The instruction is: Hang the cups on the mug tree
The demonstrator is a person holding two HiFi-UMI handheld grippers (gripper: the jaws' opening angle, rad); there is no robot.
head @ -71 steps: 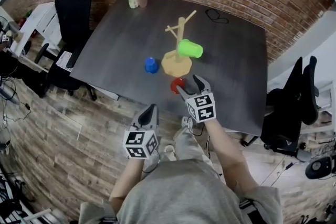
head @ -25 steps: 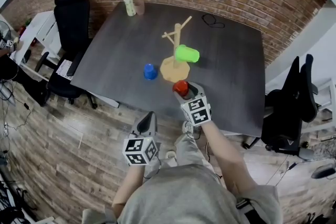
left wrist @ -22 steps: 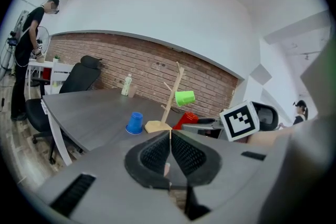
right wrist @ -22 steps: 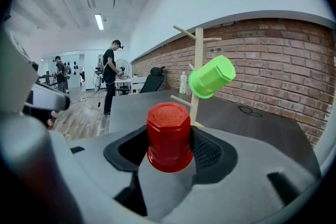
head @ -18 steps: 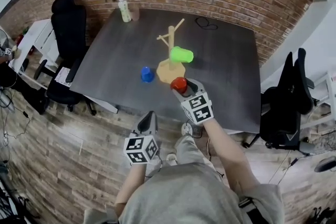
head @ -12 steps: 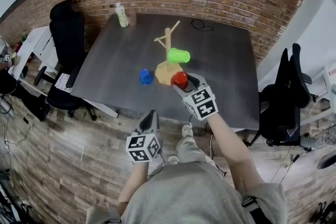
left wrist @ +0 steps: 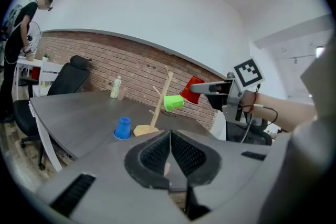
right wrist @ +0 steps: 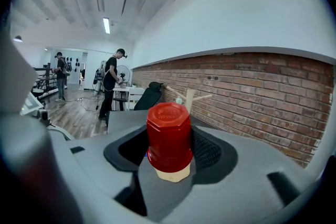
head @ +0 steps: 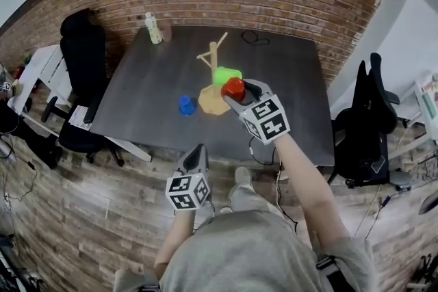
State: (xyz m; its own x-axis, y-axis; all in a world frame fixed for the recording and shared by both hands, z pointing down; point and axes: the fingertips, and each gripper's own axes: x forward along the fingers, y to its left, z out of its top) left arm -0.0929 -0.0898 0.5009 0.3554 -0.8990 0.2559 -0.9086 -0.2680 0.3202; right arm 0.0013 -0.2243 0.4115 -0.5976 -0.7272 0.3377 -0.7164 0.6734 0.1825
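Red cup [head: 233, 87] clamped in my right tongs [head: 239, 90] beside the mug tree [head: 213, 59]
My left tongs [head: 199, 149] pressed together, empty, short of the table [head: 291, 113]; green cup [head: 224, 74] hangs on the tree; blue cup [head: 186, 104] stands inverted beside it

To the right of the mug tree [head: 213, 58] the table [head: 294, 99] lies bare, so we have open room on that side; the green cup [head: 226, 74] juts from the tree's near right, and the red cup [head: 233, 87] in our right gripper [head: 241, 91] hangs close by it; the top pegs stand free; the blue cup [head: 186, 104] stands left of the base; the bottle [head: 151, 27] and a cable [head: 250, 37] lie at the far edge, well apart.
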